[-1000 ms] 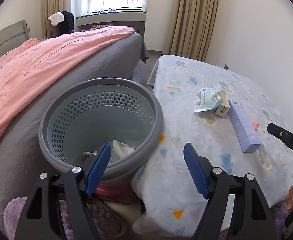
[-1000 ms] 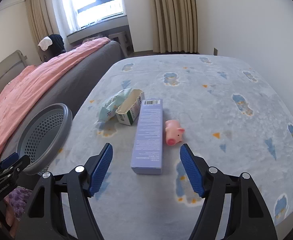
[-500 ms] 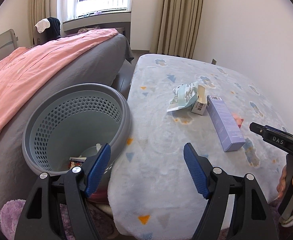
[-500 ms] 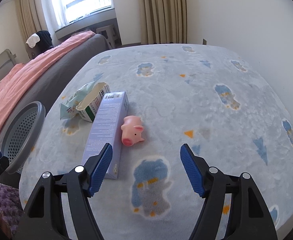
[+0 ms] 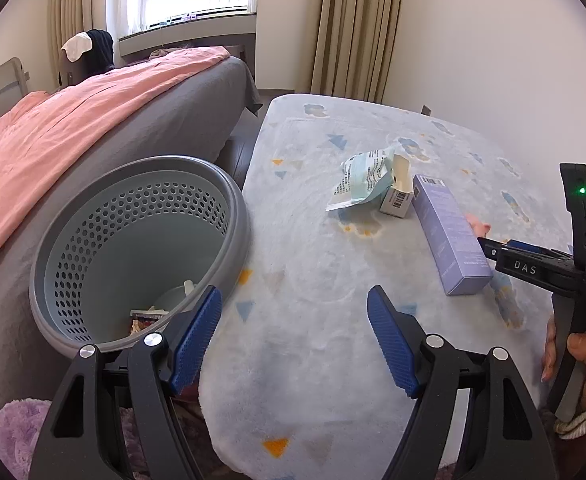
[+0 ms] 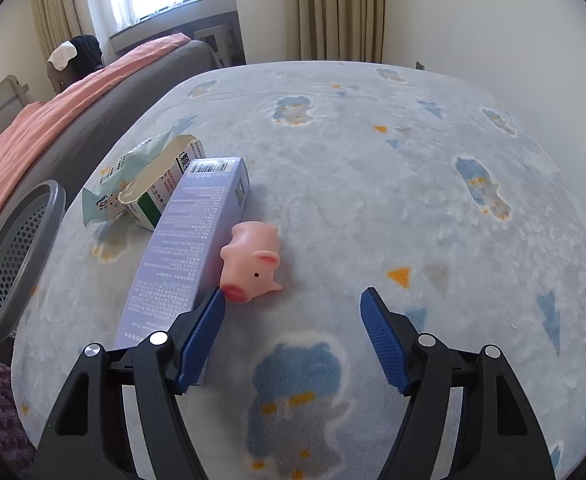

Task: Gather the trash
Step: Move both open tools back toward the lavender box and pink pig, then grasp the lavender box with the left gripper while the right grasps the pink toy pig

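**Trash pickup: right gripper nearing the box**

Left wrist view: the left gripper hangs with fingers wide, empty, between the bin and the bench. Some trash already lies in the bin.

Right wrist view: the right gripper has fingers wide, empty. The purple box lies flat beside a toy pig, touching an open carton and a wrapper. The box is probably light, stiff cardboard; grip across its narrow width, gently

My left gripper: black plastic arms, ribbed blue pads, silver screws. Right gripper identical; "DAS" lettering, green LED. Right hand: bare skin, cream ribbed cuff.
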### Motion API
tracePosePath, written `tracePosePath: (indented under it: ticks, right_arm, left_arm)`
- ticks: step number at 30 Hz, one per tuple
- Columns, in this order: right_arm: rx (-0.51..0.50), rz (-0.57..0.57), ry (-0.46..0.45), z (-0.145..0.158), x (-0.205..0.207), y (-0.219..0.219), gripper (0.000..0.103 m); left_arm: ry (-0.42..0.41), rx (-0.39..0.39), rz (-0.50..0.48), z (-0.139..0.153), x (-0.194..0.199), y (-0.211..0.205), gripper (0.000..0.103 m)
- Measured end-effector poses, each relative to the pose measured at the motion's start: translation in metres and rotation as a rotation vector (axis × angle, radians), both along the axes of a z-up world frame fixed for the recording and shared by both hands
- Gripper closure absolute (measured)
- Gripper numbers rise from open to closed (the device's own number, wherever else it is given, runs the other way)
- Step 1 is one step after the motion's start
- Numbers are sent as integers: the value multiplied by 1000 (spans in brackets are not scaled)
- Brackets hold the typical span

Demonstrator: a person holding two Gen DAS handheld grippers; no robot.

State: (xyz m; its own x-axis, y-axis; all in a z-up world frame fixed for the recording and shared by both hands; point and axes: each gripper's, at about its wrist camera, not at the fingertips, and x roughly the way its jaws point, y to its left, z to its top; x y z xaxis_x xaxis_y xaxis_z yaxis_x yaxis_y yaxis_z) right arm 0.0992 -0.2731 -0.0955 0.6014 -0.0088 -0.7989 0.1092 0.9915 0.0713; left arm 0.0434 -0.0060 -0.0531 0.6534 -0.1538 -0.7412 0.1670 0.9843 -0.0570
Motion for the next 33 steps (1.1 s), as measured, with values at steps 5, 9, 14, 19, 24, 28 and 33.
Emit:
tracePosePath:
  ticks: [5, 9, 14, 19, 24, 28, 33]
  right_arm:
    - [7, 12, -4, 1, 8, 5, 34]
    - [17, 18, -5, 0, 15, 8, 34]
    - [26, 23, -5, -2, 22, 11, 34]
    - [22, 36, 1, -6, 29, 14, 36]
    - [39, 67, 0, -7, 33, 18, 55]
    - [26, 74, -14, -5, 29, 21, 58]
    - [71, 44, -42, 4, 19, 8, 58]
  left_arm:
    - [3, 3, 0, -1, 1, 0, 31]
    - [8, 5, 1, -2, 2, 0, 31]
    - [10, 11, -3, -3, 3, -4, 31]
    - [12, 19, -11, -4, 3, -9, 31]
    - [15, 24, -19, -5, 3, -14, 31]
    - [12, 24, -24, -3, 4, -19, 31]
    - [14, 23, -42, -1, 7, -31, 31]
